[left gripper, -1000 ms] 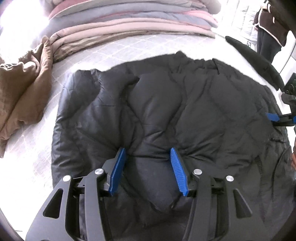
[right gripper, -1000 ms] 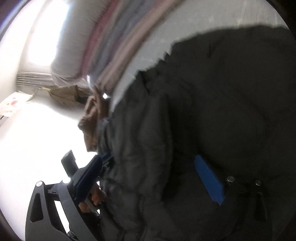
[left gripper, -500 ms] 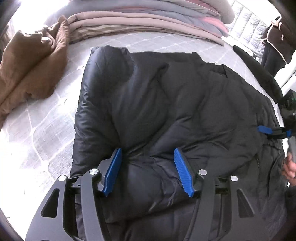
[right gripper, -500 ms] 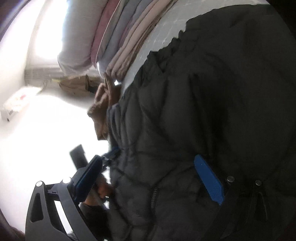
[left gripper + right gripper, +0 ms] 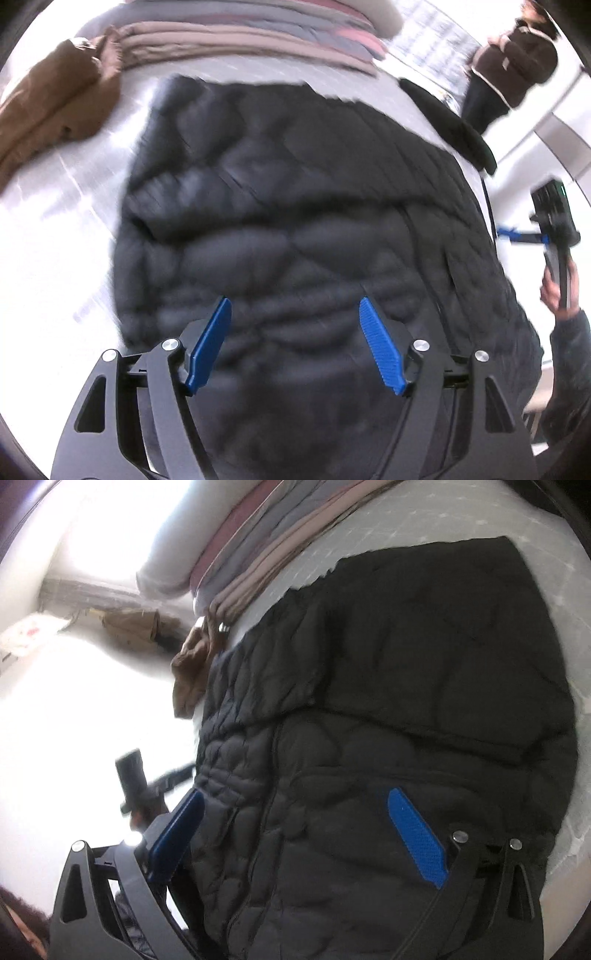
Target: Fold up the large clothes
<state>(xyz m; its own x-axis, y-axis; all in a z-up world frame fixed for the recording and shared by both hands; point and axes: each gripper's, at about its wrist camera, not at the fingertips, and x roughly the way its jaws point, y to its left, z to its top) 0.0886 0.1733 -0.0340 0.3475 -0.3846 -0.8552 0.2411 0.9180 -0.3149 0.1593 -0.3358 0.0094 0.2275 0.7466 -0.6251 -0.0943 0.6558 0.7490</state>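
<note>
A black quilted puffer jacket lies on a pale gridded bed cover, folded over on itself; it fills the right wrist view too. My left gripper is open, its blue fingers spread just above the jacket's near edge, holding nothing. My right gripper is open, its fingers spread wide above the jacket's near part. The right gripper also shows at the right edge of the left wrist view, beside the jacket.
A brown garment lies crumpled at the far left. A stack of folded pink, grey and beige blankets lies behind the jacket. A person in a dark brown coat stands at the far right. A black item lies by the bed's right edge.
Both grippers have pulled back from the jacket and the left jaws have opened wider. The jacket is now more bunched and folded toward the far side.
</note>
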